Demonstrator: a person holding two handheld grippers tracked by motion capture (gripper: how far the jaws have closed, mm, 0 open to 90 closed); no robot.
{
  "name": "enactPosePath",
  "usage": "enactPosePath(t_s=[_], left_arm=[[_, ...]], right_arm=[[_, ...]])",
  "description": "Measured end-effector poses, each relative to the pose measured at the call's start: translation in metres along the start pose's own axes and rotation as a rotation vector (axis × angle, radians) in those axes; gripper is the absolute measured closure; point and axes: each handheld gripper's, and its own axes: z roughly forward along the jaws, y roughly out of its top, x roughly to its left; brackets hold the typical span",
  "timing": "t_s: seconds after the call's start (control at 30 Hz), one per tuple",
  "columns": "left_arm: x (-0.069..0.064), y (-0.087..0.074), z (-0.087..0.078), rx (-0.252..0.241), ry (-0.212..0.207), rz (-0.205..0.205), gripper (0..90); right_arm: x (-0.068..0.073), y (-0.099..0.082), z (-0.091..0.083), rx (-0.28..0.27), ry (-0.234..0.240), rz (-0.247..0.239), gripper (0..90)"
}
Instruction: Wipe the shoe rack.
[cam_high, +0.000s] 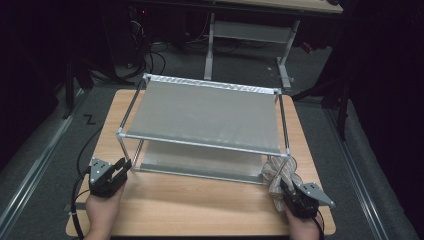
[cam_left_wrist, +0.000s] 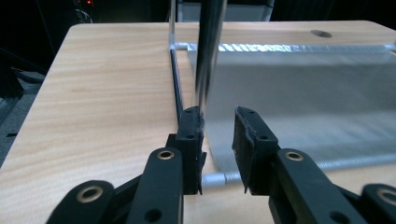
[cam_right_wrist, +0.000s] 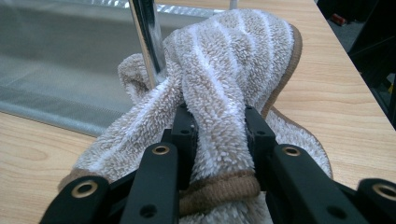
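The right tongs (cam_right_wrist: 218, 135) clamp a bunched beige striped towel (cam_right_wrist: 224, 70) at lower right of the high view, its lower folds cut off by the frame edge. The left tongs (cam_left_wrist: 218, 135) stand open, empty, beside the metal rack's (cam_high: 207, 112) blurred front-left post (cam_left_wrist: 208, 51) at lower left. The rack's upper shelf hides most of the lower shelf.

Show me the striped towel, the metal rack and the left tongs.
striped towel (cam_right_wrist: 224, 93), right gripper view, bunched middle fold.
metal rack (cam_high: 200, 144), high view, front bar of the top shelf.
left tongs (cam_left_wrist: 218, 140), left gripper view, midway between the tips.
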Motion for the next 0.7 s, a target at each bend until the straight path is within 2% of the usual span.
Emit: enactPosePath(t_s=[0.03, 0.1, 0.17, 0.33, 0.47, 0.53, 0.6, 0.7], left_arm=[[0.0, 0.002, 0.002, -0.001, 0.0, 0.002, 73.5], [0.0, 0.006, 0.007, -0.003, 0.01, 0.011, 81.6], [0.001, 0.01, 0.012, -0.002, 0.008, 0.007, 83.5], [0.009, 0.019, 0.034, 0.006, 0.025, -0.012, 83.4], [0.02, 0.025, 0.055, 0.031, 0.022, -0.01, 83.4], [0.024, 0.025, 0.06, 0.024, 0.028, -0.013, 83.5], [0.029, 0.026, 0.069, 0.044, 0.033, -0.011, 83.7], [0.034, 0.026, 0.074, 0.047, 0.039, -0.018, 83.8]], right_arm=[[0.0, 0.0, 0.0, 0.0, 0.001, -0.001, 71.8], [0.001, 0.0, 0.0, 0.0, 0.002, 0.0, 71.9], [0.001, 0.0, 0.0, 0.001, 0.002, -0.003, 71.8], [0.001, -0.001, 0.0, 0.003, 0.007, -0.003, 71.8], [0.003, -0.001, 0.0, 0.004, 0.011, -0.006, 71.8], [0.003, -0.001, 0.0, 0.004, 0.014, -0.012, 71.8], [0.005, -0.001, 0.0, 0.007, 0.018, -0.012, 71.8], [0.007, -0.001, 0.001, 0.011, 0.028, -0.022, 71.9]])
